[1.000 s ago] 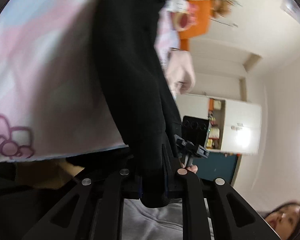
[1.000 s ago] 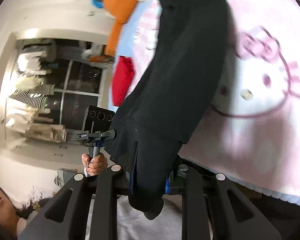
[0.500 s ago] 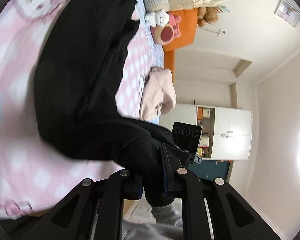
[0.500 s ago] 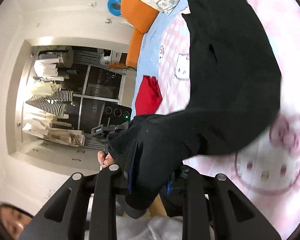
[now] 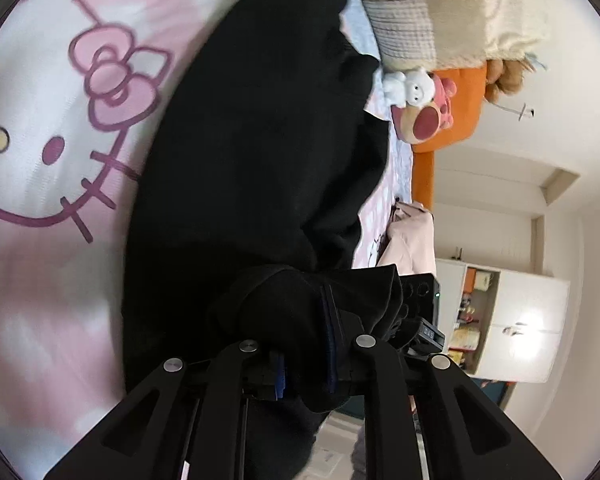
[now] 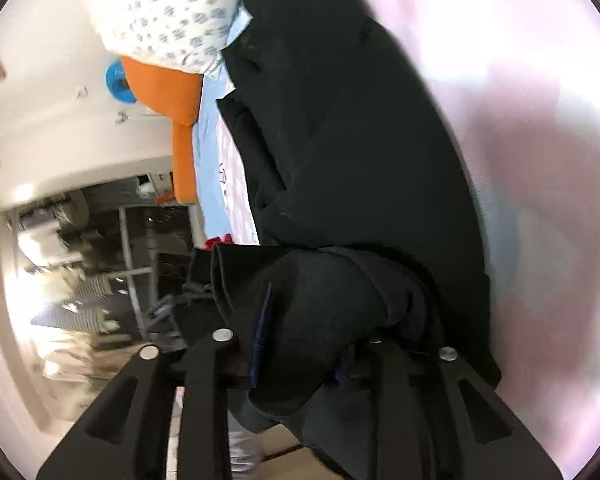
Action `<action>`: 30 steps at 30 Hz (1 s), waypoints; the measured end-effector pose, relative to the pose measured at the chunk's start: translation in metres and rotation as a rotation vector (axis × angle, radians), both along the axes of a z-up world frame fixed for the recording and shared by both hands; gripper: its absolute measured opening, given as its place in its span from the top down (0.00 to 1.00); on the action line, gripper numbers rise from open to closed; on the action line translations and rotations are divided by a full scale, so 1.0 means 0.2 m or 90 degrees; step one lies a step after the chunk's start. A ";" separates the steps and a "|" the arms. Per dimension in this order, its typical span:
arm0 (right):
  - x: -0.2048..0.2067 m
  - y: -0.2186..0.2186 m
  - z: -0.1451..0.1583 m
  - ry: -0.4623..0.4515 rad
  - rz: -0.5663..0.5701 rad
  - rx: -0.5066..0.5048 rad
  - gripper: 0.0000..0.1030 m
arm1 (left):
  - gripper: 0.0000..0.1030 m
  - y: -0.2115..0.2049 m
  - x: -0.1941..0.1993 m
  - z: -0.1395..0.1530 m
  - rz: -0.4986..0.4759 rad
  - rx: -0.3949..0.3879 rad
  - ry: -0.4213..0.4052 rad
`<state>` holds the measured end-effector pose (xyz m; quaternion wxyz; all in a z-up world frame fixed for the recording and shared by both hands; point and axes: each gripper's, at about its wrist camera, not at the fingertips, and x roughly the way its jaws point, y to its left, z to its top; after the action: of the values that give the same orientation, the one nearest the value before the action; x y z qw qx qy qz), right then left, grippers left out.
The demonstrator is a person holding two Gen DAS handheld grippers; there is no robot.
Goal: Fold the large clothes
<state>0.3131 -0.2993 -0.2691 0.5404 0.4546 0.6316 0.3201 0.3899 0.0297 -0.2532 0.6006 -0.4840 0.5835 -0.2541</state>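
A large black garment lies stretched over a pink cartoon-cat bedspread. My left gripper is shut on one bunched end of it, the cloth hiding the fingertips. In the right wrist view the same black garment runs up toward the pillows, and my right gripper is shut on the other bunched corner. The two grippers hold the near edge side by side; each shows at the edge of the other's view.
A checked blanket and pillow and a plush toy sit at the bed's head by an orange headboard. A pink garment lies at the bed's side. A spotted pillow and a red cloth show in the right wrist view.
Both grippers have swung forward over the bed with the garment's edge. The black garment, hanging a second ago, now lies spread along the bedspread, which looks closer.
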 end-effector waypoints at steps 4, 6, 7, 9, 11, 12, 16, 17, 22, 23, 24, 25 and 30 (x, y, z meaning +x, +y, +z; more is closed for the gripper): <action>0.00 -0.05 0.19 -0.064 0.000 0.031 0.04 | 0.80 0.01 -0.04 0.04 -0.029 -0.008 -0.012; -0.02 -0.10 0.36 -0.129 0.000 0.019 0.04 | 0.80 0.02 -0.08 0.15 -0.051 0.027 -0.042; -0.02 -0.10 0.43 -0.150 0.001 0.023 0.04 | 0.79 0.02 -0.10 0.20 -0.062 0.041 -0.055; -0.08 -0.15 0.61 -0.238 0.006 -0.015 0.04 | 0.77 0.02 -0.16 0.32 -0.089 0.067 -0.087; -0.15 -0.15 0.72 -0.325 0.020 -0.068 0.07 | 0.76 -0.01 -0.21 0.43 -0.114 0.108 -0.120; -0.21 -0.12 0.78 -0.380 0.039 -0.111 0.13 | 0.75 -0.03 -0.22 0.47 -0.123 0.123 -0.133; -0.41 0.15 0.77 -0.490 0.160 -0.213 0.46 | 0.52 -0.16 -0.18 0.53 -0.156 0.144 -0.150; -0.46 0.21 0.75 -0.509 0.186 -0.240 0.46 | 0.39 -0.19 -0.14 0.54 -0.159 0.127 -0.156; -0.50 0.56 0.56 -0.591 0.260 -0.422 0.47 | 0.09 -0.13 -0.03 0.63 -0.072 0.193 -0.197; -0.46 0.59 0.53 -0.592 0.250 -0.436 0.47 | 0.09 -0.11 -0.03 0.64 -0.057 0.182 -0.195; -0.40 0.61 0.48 -0.585 0.234 -0.457 0.47 | 0.09 -0.10 -0.04 0.65 -0.055 0.167 -0.198; -0.34 0.63 0.44 -0.576 0.229 -0.464 0.47 | 0.09 -0.11 -0.05 0.66 -0.065 0.165 -0.205; -0.25 0.57 0.43 -0.548 0.176 -0.441 0.46 | 0.09 -0.26 -0.18 0.68 -0.134 0.248 -0.280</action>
<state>0.2623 -0.1853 -0.1833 0.8195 -0.0075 0.4763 0.3186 0.3537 -0.0233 -0.1171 0.7642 -0.2304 0.5242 -0.2970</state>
